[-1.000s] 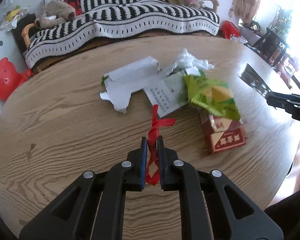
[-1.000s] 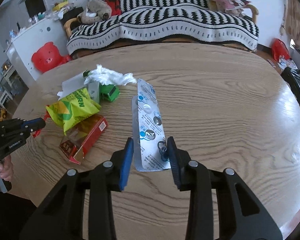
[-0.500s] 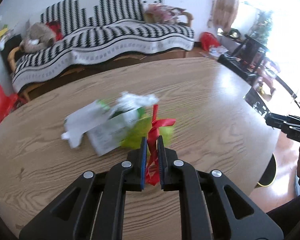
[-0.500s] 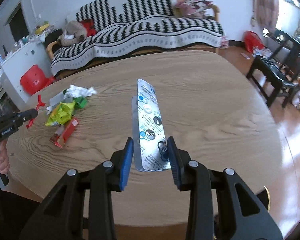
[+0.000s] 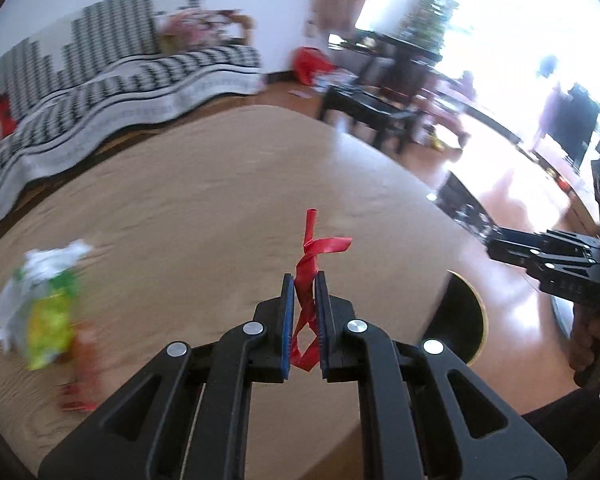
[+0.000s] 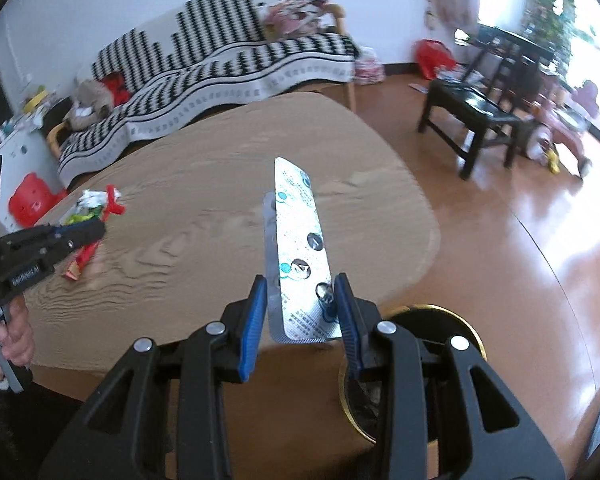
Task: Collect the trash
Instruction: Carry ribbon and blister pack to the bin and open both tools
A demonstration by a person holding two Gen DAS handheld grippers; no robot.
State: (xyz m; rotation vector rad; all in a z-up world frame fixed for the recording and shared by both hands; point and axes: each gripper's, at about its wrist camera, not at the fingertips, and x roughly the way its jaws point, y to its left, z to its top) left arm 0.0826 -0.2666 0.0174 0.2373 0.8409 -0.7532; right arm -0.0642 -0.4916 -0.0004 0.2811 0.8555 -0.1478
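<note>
Both cameras are seen swung rightward since the earlier frames; the trash pile [image 5: 44, 312], formerly central in the left view, is now pushed to the left edge and blurred; the bin [image 6: 416, 368], absent a second ago, is now seen below the right gripper [image 6: 300, 312] past the worktop [image 5: 204, 208] edge; the floor and a dark stool [image 6: 472, 120] have come into the right view.

The red ribbon [image 5: 310, 280] is held as before, pinched between the closed blue-padded fingers [image 5: 287, 316] of the left gripper [image 5: 303, 312], above the worktop near its right edge; the ribbon is thin, glossy, twisted, with a knot and a flat tail bent right.

The blister strip [image 6: 300, 248] is clamped edge to edge by the right gripper's fingers [image 6: 256, 320], unchanged in grip; it is a long, flat, silvery foil strip with rounded ends, blue print and several punched-out pockets; a second strip seems layered behind it; it is held over the worktop edge, just above and beside the bin.

The bin is round and dark with a gold rim; contents cannot be told.

The worktop is rounded, tan, with wood grain; the pile is made up of white crumpled paper, a green-yellow foil bag and a red carton, left well apart from both grippers; a black-and-white striped sofa [image 6: 228, 60] is seen behind.
</note>
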